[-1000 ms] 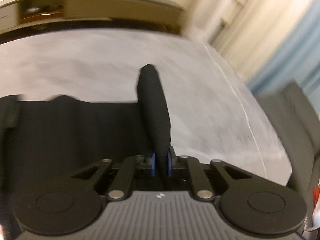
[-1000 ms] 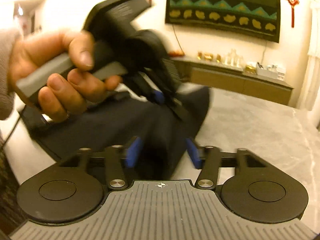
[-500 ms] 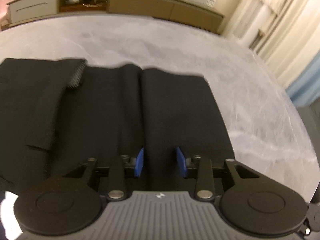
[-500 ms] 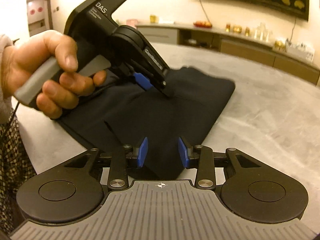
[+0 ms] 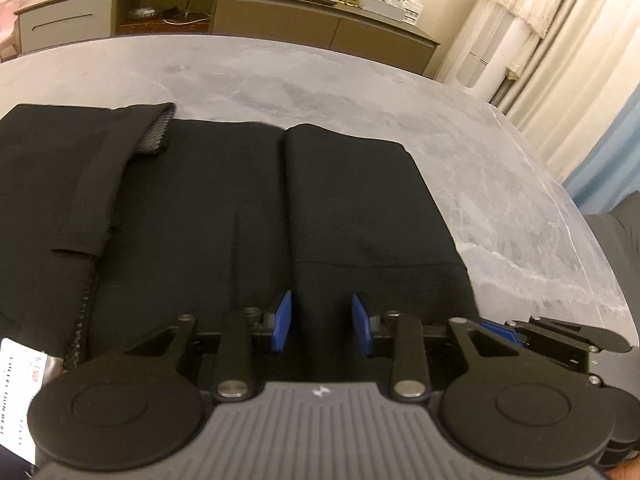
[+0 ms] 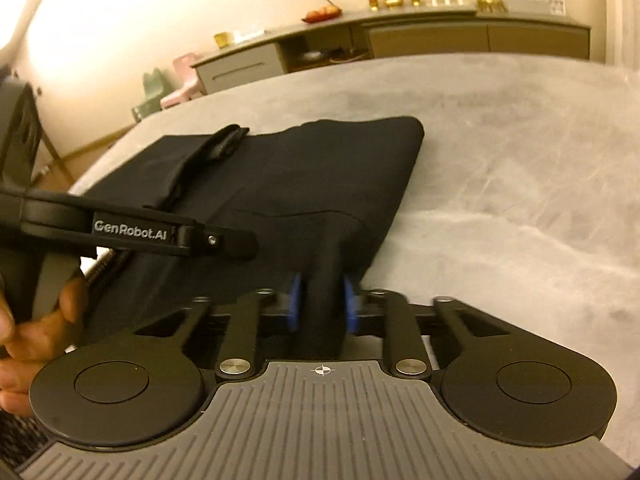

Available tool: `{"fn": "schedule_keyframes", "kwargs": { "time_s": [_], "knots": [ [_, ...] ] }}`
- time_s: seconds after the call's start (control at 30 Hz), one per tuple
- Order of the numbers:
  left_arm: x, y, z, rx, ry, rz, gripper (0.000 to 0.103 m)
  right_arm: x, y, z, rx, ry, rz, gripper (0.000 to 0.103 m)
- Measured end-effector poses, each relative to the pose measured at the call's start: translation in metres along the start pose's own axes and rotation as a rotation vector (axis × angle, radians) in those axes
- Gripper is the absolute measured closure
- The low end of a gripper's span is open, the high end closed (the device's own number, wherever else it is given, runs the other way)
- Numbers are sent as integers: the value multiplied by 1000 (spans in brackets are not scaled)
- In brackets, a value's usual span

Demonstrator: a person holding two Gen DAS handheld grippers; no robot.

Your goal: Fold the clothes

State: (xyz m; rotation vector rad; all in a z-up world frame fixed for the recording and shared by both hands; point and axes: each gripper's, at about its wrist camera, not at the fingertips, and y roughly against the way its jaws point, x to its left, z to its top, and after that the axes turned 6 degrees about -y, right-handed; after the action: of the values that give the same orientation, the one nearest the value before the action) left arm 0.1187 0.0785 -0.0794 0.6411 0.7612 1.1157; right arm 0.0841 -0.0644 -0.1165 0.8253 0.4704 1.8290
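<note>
Right wrist view: right gripper (image 6: 320, 304) has just closed its jaws on a raised pinch of the trousers (image 6: 280, 184); left gripper (image 5: 320, 322) jaws open over them; soft, limp, light cloth, best taken at hems or folded edges.

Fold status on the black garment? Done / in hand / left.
Done: the black garment lies flat on the grey table, its halves laid side by side.
In hand: right gripper has just closed, pinching a fabric ridge at the near edge; left gripper open over the cloth.
Left: probably another fold.
</note>
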Motion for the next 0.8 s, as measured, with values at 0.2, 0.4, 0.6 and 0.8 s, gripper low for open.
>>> {"fn": "schedule_keyframes", "kwargs": {
  "time_s": [0.2,0.4,0.6,0.8],
  "knots": [
    [-30,-12,2,28,-79,8,76,-23,28,-1,0,-48,-73,98],
    [-10,29,16,-20,-51,72,56,-14,23,-5,5,-20,-61,86],
    [-46,38,65,-32,-116,-27,29,21,45,-18,-87,168,-124,83],
    [-108,-35,76,164,-338,-4,29,34,56,-26,-131,248,-133,83]
  ]
}}
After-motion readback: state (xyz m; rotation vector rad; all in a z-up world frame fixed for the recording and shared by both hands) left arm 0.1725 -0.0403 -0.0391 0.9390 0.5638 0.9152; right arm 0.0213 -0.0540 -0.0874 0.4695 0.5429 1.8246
